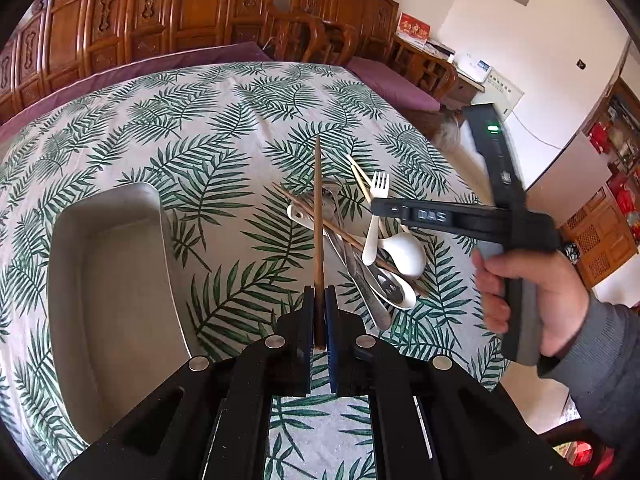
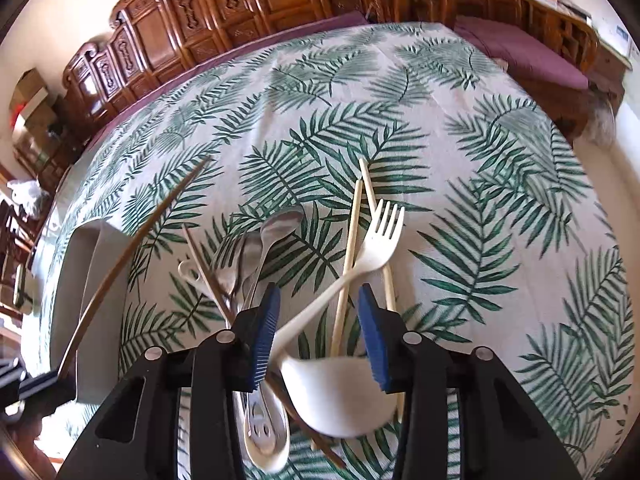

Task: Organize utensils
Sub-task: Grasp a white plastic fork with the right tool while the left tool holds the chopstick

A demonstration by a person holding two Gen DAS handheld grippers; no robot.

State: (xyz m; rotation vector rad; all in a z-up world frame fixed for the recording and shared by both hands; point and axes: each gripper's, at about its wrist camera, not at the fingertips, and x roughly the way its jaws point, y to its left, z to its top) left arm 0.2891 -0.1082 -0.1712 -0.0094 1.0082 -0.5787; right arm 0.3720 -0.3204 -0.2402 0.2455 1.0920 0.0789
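In the left wrist view the left gripper (image 1: pixel 319 312) is clenched on one dark brown chopstick (image 1: pixel 318 216), which stands up out of the jaws and clear of the leaf-print tablecloth (image 1: pixel 192 128). The metal tray (image 1: pixel 120 280) lies just to its left and looks empty as far as can be seen, so sorting appears barely begun. The rest is a tangled pile (image 1: pixel 360 248) to the right: another dark chopstick, metal cutlery, white spoons, a white fork and pale chopsticks, with the person's hand (image 1: pixel 532 296) holding the other tool over it. The way from chopstick to tray is open cloth; the tray's raised rim is the one edge to clear. In the right wrist view the right gripper (image 2: pixel 318 336) hangs over the pile with its blue pads parted on either side of the white fork (image 2: pixel 360 252) handle and the white spoon (image 2: pixel 340 392) bowl; neither pad visibly presses on anything, so I judge it not yet gripping. The pale chopsticks (image 2: pixel 352 248) cross under the fork, and the metal spoons (image 2: pixel 272 236) crowd the left pad, so lifting one piece cleanly looks tight, while the cloth to the right lies free
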